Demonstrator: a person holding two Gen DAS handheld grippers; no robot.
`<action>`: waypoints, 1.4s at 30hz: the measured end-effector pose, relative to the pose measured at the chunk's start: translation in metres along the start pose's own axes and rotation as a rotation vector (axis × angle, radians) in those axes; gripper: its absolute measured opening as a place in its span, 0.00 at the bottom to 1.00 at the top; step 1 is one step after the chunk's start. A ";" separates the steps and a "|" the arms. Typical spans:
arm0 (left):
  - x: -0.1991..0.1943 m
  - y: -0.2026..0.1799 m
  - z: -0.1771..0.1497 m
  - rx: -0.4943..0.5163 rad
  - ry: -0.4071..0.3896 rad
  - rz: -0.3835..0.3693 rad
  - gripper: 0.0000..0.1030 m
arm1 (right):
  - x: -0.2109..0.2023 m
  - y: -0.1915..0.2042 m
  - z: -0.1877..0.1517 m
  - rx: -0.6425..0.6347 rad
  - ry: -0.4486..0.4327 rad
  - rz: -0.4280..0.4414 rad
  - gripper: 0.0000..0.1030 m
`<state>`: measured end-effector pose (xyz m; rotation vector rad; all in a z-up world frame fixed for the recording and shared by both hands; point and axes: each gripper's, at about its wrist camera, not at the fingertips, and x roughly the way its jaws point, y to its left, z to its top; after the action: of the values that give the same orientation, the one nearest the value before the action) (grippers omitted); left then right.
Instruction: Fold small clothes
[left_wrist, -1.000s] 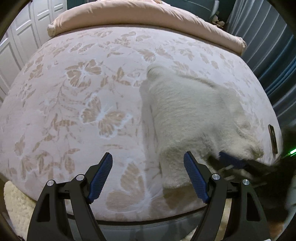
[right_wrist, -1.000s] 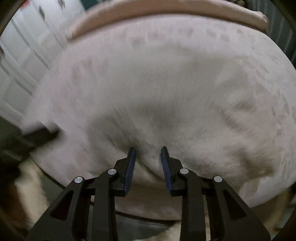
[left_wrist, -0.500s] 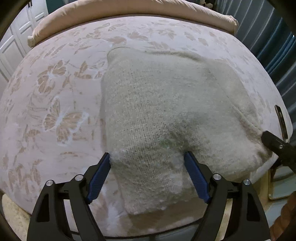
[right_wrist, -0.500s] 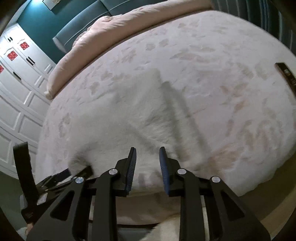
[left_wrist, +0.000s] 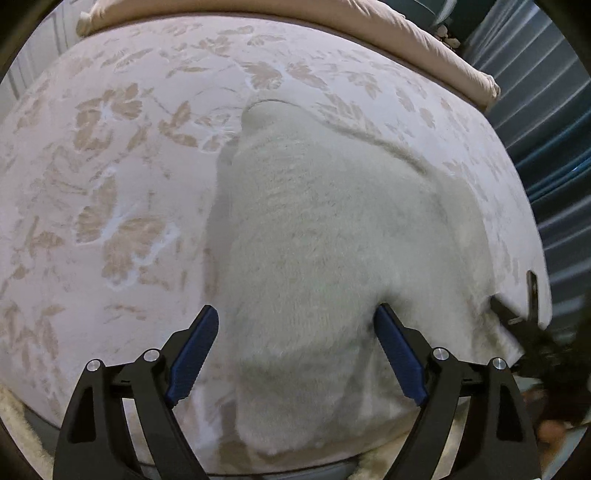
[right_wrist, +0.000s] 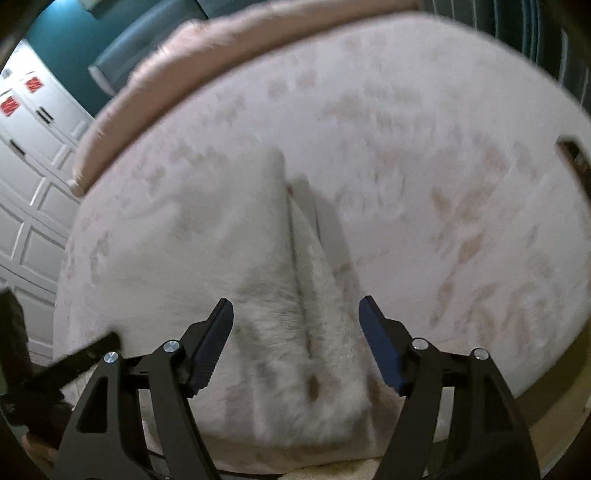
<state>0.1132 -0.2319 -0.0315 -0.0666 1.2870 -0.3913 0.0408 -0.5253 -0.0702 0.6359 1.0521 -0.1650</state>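
The left gripper (left_wrist: 295, 354) has its jaws wide apart, opened a little further just now; the sweater (left_wrist: 325, 236) lies between them but the pads do not press it. This cream knit lies on the bed (left_wrist: 110, 184), low and right of centre in the left view, its long axis running from the lower edge up toward the frame's middle. In the right view the right gripper (right_wrist: 295, 343) has jaws that have just opened, standing apart around the sweater's fold ridge without clamping. Both grippers look about equally near. No readable writing is visible.
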 end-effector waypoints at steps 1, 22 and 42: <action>0.005 -0.002 0.003 0.000 0.010 -0.002 0.82 | 0.005 0.001 -0.007 0.007 0.018 0.011 0.66; 0.052 0.002 0.007 -0.026 0.042 -0.109 0.92 | 0.054 0.004 -0.004 0.074 0.038 0.172 0.70; -0.234 0.068 0.059 0.187 -0.369 -0.462 0.44 | -0.159 0.207 0.002 -0.183 -0.374 0.518 0.36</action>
<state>0.1327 -0.1037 0.1831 -0.2685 0.8575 -0.8522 0.0493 -0.3860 0.1504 0.6605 0.5120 0.2548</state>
